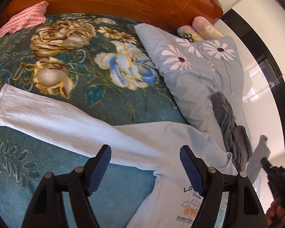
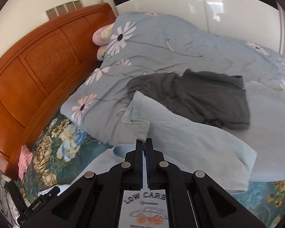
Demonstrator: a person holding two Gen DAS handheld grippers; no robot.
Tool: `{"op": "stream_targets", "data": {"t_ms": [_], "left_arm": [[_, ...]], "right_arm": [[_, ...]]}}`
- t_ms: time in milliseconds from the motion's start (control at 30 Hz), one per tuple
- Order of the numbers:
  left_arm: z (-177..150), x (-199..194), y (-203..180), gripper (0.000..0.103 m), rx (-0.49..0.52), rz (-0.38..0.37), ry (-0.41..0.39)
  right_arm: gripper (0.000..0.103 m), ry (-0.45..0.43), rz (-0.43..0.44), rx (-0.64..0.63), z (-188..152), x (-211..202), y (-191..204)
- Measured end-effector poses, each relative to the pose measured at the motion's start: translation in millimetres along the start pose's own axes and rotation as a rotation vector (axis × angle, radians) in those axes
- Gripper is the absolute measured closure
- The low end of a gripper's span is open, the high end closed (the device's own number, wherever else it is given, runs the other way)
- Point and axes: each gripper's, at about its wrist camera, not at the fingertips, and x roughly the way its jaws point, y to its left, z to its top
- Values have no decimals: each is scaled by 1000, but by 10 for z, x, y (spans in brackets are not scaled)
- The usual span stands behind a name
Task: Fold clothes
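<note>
Shirt (image 1: 161,138), one, sleeve (image 2: 180,138) pinched, one grey garment (image 2: 209,96)

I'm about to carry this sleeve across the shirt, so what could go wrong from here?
1. The right claw pinches only the hem edge of the sleeve cuff; a pull could slip it free.
2. The dark grey garment lies right beside the lifted sleeve and might get dragged along.
3. The left claw hangs open above the light blue shirt, holding nothing, so the body may shift on the floral blanket.
</note>
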Motion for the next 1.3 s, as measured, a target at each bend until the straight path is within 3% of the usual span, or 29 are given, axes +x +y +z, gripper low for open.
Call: {"op": "stream_targets", "data": {"t_ms": [200, 367, 567, 600, 667, 700, 767, 900, 1000, 1167, 1300], "left_arm": [[88, -38, 336, 25, -112, -21, -6], [94, 12, 402, 25, -147, -31, 10], [88, 43, 474, 25, -180, -44, 31], [89, 43, 488, 25, -186, -46, 32], [84, 43, 510, 25, -197, -53, 36], [83, 47, 514, 25, -200, -58, 39], [78, 61, 495, 25, -194, -71, 46], [29, 226, 262, 25, -120, -145, 107], [-56, 411, 3, 27, -50, -205, 154], [-200, 700, -431, 34, 131, -173, 222], [-283, 937, -536, 50, 168, -182, 285]], "right_arm": [[101, 173, 10, -120, -648, 1052, 795], [101, 251, -13, -182, -989, 1285, 994], [96, 360, 36, -265, -1221, 1505, 1163], [92, 383, 51, -273, -1253, 1540, 1185], [73, 461, 160, -233, -1296, 1586, 1177], [65, 455, 198, -222, -1275, 1520, 1163], [65, 440, 270, -198, -1228, 1384, 1129], [65, 340, 227, -138, -915, 999, 729], [65, 276, 66, -91, -664, 766, 185], [65, 213, -219, 108, -343, 429, -939], [65, 190, -292, 263, -263, 269, -1586]]}}
